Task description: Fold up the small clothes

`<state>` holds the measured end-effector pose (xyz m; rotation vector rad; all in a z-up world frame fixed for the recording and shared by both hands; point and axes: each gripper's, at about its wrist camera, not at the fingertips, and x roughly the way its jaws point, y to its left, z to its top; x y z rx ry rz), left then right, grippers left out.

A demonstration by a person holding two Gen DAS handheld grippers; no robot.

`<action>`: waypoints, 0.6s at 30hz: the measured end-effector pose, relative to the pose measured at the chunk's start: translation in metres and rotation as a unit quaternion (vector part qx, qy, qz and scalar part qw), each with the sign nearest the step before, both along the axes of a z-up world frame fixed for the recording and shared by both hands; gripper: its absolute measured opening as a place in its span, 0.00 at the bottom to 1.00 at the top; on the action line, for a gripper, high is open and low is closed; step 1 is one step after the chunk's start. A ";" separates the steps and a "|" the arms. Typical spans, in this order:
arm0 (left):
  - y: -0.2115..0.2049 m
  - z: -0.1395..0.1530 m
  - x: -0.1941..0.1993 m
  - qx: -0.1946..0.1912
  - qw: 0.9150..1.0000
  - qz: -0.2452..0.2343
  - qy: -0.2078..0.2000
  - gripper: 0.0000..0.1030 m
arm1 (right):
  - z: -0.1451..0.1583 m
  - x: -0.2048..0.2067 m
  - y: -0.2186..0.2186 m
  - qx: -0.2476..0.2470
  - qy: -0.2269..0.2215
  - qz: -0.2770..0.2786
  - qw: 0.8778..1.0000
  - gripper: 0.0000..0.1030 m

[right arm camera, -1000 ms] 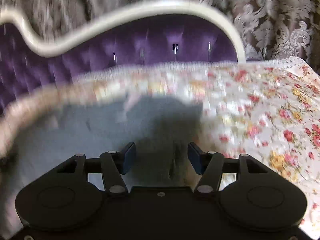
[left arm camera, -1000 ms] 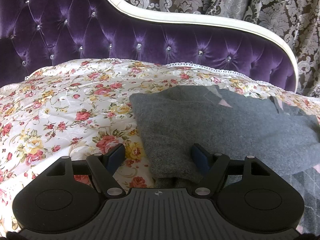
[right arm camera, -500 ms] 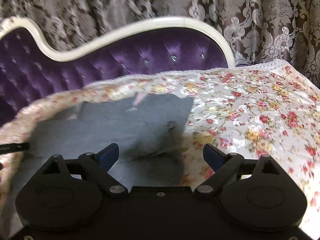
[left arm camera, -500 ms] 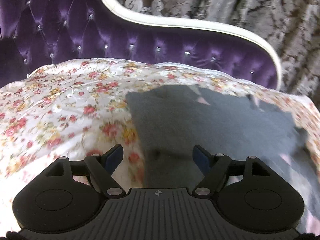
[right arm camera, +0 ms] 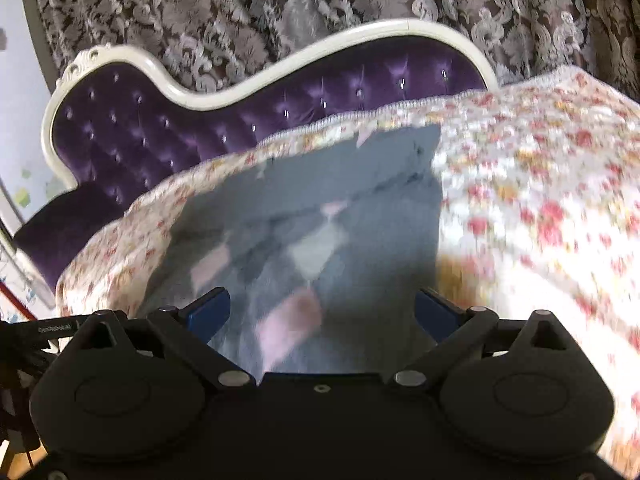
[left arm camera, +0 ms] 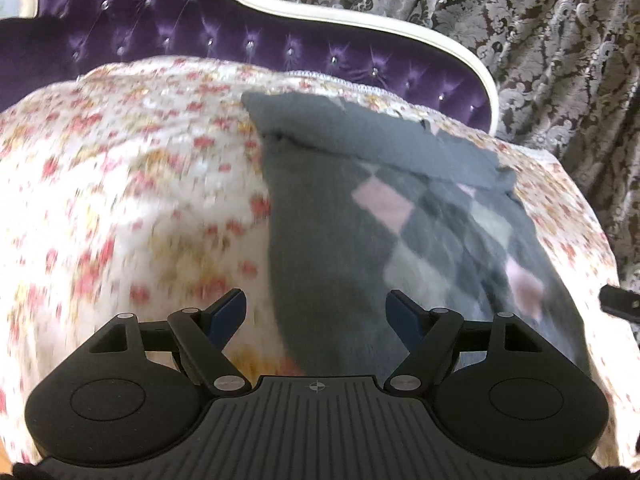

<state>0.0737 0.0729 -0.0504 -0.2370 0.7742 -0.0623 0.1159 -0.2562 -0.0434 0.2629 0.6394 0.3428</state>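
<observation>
A grey knit garment (left arm camera: 332,240) with pink and pale grey diamonds lies on the floral bedspread (left arm camera: 120,200); its far part is folded over as a plain grey band. It also shows in the right wrist view (right arm camera: 320,224). My left gripper (left arm camera: 316,314) is open and empty above the garment's near left edge. My right gripper (right arm camera: 322,314) is wide open and empty above the garment's near part. Both views are blurred by motion.
A purple tufted headboard (left arm camera: 200,36) with a white frame rises behind the bed, also in the right wrist view (right arm camera: 200,120). Patterned curtains (right arm camera: 320,8) hang behind it. A tip of the other gripper (left arm camera: 620,300) shows at the right edge.
Both grippers have pulled back and risen from the garment. The right gripper has opened wider. The diamond-patterned side of the garment now shows, where it looked plain grey before.
</observation>
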 end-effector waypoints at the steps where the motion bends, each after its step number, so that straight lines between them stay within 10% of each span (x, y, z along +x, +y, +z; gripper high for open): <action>1: -0.001 -0.002 -0.006 -0.004 1.000 0.000 0.003 0.74 | -0.003 -0.008 0.001 0.000 0.005 0.000 1.000 0.96; 18: -0.019 -0.020 -0.024 -0.026 1.000 0.000 0.016 0.73 | -0.043 -0.040 0.003 0.081 0.063 -0.018 0.995 1.00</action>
